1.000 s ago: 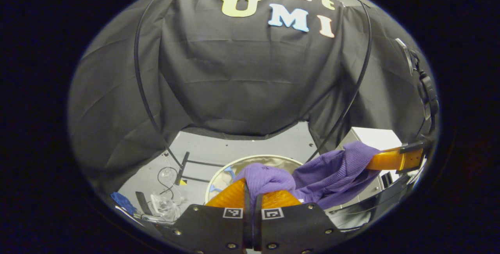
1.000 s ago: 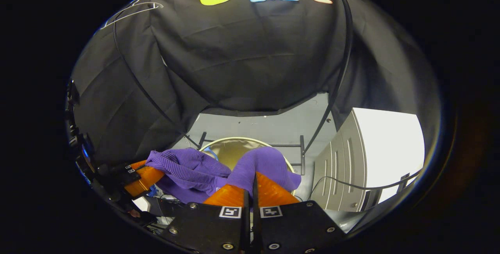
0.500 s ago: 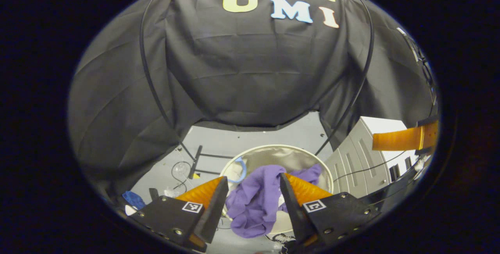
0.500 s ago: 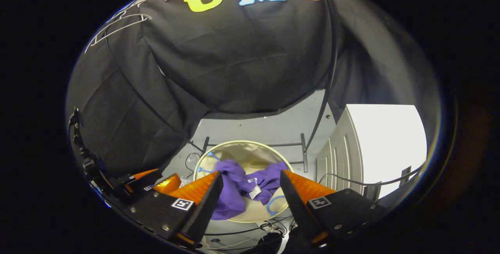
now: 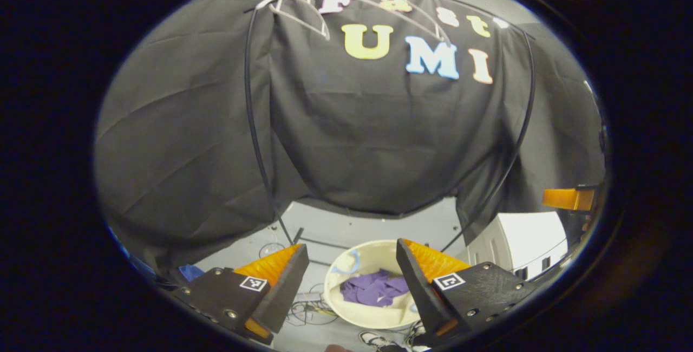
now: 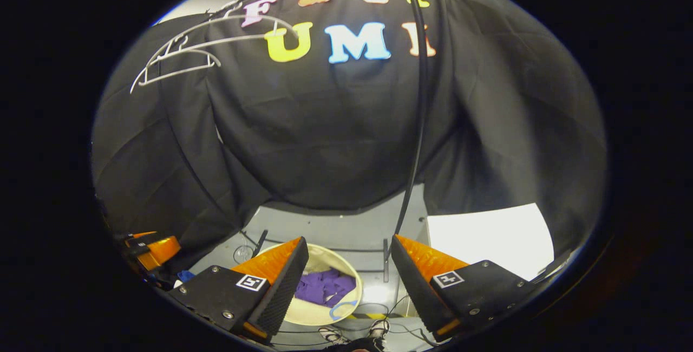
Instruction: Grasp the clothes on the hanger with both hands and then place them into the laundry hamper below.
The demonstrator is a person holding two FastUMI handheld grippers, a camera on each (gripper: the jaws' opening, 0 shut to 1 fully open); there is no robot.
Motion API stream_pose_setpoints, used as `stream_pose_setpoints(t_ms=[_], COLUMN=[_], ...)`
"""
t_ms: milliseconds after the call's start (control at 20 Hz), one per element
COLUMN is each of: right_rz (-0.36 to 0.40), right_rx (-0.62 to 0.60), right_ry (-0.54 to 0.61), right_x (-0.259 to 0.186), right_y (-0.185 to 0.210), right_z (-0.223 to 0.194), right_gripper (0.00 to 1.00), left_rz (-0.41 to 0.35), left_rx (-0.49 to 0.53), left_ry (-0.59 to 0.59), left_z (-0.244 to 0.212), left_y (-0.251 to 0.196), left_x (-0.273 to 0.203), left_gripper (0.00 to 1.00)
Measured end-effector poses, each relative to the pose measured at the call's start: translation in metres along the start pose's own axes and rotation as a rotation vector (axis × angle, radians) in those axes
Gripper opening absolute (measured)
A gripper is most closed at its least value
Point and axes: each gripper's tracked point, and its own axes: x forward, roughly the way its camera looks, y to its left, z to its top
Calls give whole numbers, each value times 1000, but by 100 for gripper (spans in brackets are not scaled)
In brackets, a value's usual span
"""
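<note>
Both my grippers risen since a second ago, purple clothes point(image 5: 376, 289) now dropped in the laundry hamper point(image 5: 361, 317), left gripper point(image 5: 348, 287) fingers wide, right gripper point(image 6: 349, 284) fingers wide, holding nothing.

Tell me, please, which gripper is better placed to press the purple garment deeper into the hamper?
Left, probably: the left gripper frames the purple garment and hamper straight ahead between open jaws, while the right gripper sees the hamper offset leftward, partly behind one jaw.

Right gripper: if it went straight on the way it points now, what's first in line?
Probably the laundry hamper below. The right gripper is open, and between its fingers lie the hamper's rim and the purple clothes inside. Nothing else shows in that gap, though depth is hard to judge in this fisheye view.
</note>
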Motion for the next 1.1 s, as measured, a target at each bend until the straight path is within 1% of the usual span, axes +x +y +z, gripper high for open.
stream_pose_setpoints(t_ms=[50, 100, 150, 200, 300, 350, 400, 450, 500, 550, 600, 650, 750, 800, 850, 900, 1050, 1100], right_rz=[-9, -19, -31, -41, -69, -86, -106, -125, -138, -152, -164, -171, -178, -193, -209, -222, -233, -233], right_rx=[0, -5, -13, -22, -43, -52, -58, -59, -58, -48, -28, -2, 33, 33, 19, 0, -41, -49], right_ry=[-51, -108, -165, -224, -341, -400, -459, -512, -556, -585, -603, -603, -602, -601, -601, -595, -580, -587], right_x=[-9, -17, -24, -34, -56, -68, -79, -91, -102, -111, -118, -122, -124, -124, -123, -122, -119, -120], right_y=[-5, -10, -16, -23, -35, -42, -48, -54, -60, -66, -73, -78, -86, -91, -97, -99, -93, -90], right_z=[23, 45, 69, 89, 133, 154, 176, 193, 209, 220, 227, 229, 230, 230, 229, 229, 232, 236], right_gripper=[92, 95, 95, 91, 91, 95, 91, 95, 91, 91, 91, 95, 95, 95, 99, 95, 95, 95], left_rz=[3, 8, 14, 19, 6, -4, -13, -22, -28, -40, -55, -65, -98, -117, -126, -124, -119, -127], left_rx=[4, 12, 25, 35, 37, 29, 16, 7, -1, -8, -16, -29, -52, -57, -64, -71, -80, -75], left_ry=[-46, -98, -151, -205, -312, -365, -420, -465, -511, -551, -582, -605, -640, -642, -639, -636, -630, -631], left_z=[30, 61, 96, 125, 185, 212, 229, 247, 257, 270, 274, 283, 292, 289, 289, 287, 279, 277], left_y=[4, 6, 10, 12, 12, 13, 10, 9, 7, 9, 7, 7, 5, 7, 9, 13, 18, 16], left_x=[-8, -19, -31, -41, -66, -81, -96, -112, -130, -144, -160, -174, -188, -188, -190, -194, -203, -207], left_gripper=[96, 97, 99, 100, 100, 100, 100, 99, 99, 99, 99, 99, 99, 99, 99, 99, 99, 89])
